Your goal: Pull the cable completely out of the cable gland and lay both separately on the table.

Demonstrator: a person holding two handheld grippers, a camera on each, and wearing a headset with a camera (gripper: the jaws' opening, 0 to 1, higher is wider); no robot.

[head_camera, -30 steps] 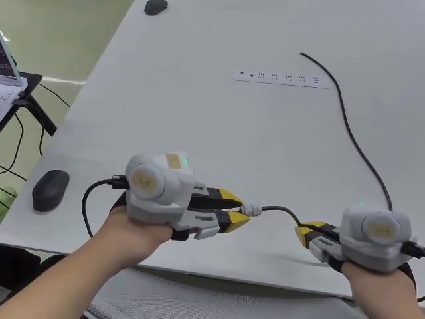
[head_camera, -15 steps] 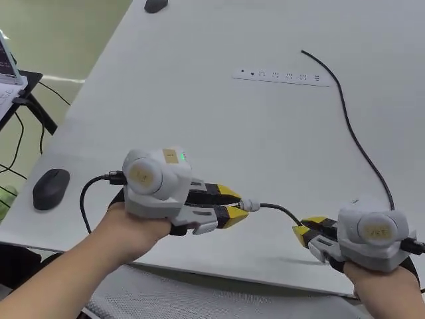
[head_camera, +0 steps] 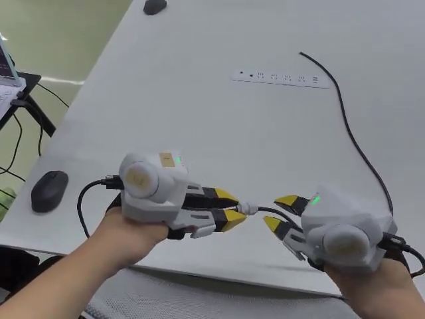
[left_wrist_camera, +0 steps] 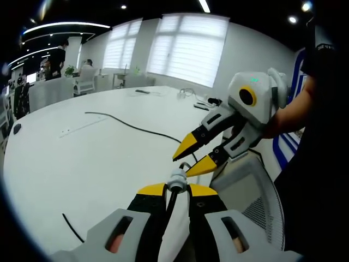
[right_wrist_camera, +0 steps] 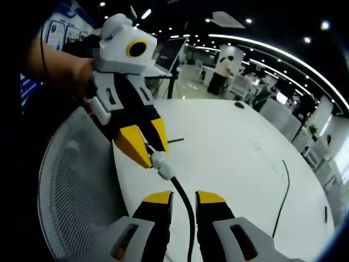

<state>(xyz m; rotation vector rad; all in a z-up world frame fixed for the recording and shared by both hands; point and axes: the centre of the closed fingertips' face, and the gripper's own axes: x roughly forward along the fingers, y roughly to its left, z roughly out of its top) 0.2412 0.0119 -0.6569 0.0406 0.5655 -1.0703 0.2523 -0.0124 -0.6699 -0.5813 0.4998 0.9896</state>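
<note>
Head view: two grippers, one gland, one cable. Left gripper (head_camera: 235, 207) pinches the white cable gland (head_camera: 249, 209) over the table (head_camera: 199, 106) edge. Black cable (right_wrist_camera: 187, 206) (one end in the gland) runs between the right gripper's (head_camera: 281, 211) spread jaws.

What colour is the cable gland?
White; the cable gland shows best in the right gripper view.

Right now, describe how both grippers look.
The left gripper and right gripper match: rounded white housings, black jaws tipped in yellow, and a small green light on top. Each trails a black lead from its rear.
</note>
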